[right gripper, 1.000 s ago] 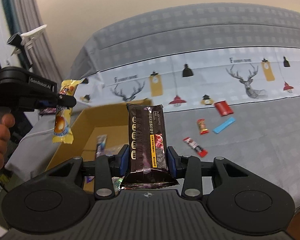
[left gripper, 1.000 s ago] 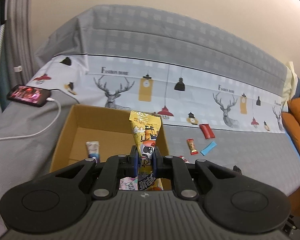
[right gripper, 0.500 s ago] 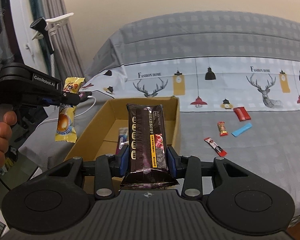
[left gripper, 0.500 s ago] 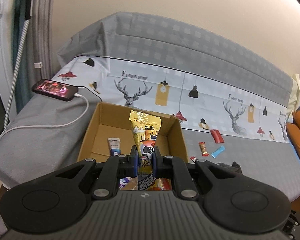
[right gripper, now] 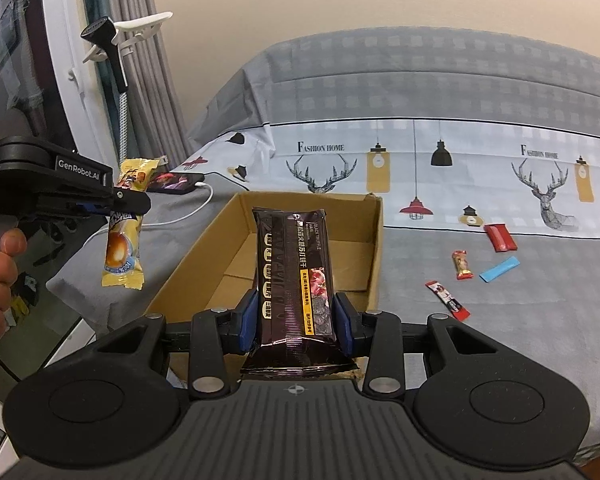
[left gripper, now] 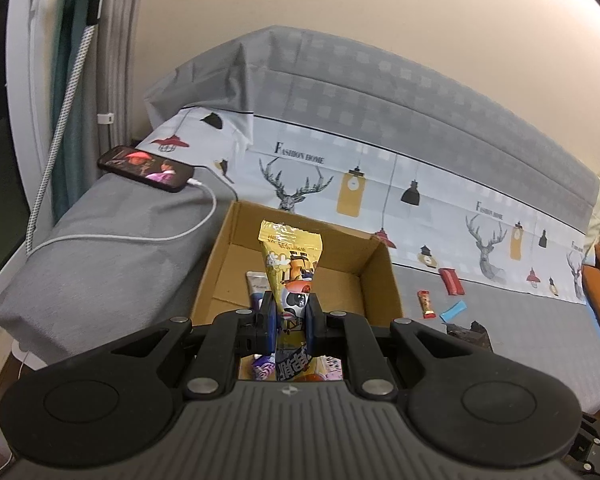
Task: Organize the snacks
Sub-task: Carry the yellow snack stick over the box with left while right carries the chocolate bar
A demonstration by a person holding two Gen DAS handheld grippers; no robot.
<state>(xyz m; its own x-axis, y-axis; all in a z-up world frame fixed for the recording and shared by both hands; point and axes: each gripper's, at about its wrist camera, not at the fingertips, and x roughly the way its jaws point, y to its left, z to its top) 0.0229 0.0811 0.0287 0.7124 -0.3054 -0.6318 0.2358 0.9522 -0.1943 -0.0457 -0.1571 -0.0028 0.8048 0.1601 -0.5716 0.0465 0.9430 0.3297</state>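
A cardboard box [right gripper: 374,240] sits open on a bed with a grey, deer-print cover, and serves as the landmark here. The left gripper [left gripper: 291,316] is clamped on a yellow snack packet [left gripper: 290,268], held in the air near the box's left side. The right gripper [right gripper: 296,316] grips a dark brown biscuit pack [right gripper: 294,272] upright above the box's near edge. Inside the box lie a small tube-like item [left gripper: 257,286] and a few wrappers, so sorting looks partly done. To the right of the box, four small snacks remain loose on the cover: a red packet [right gripper: 500,237], a blue stick [right gripper: 499,269], a small candy [right gripper: 462,265] and a red-and-white sachet [right gripper: 447,300].
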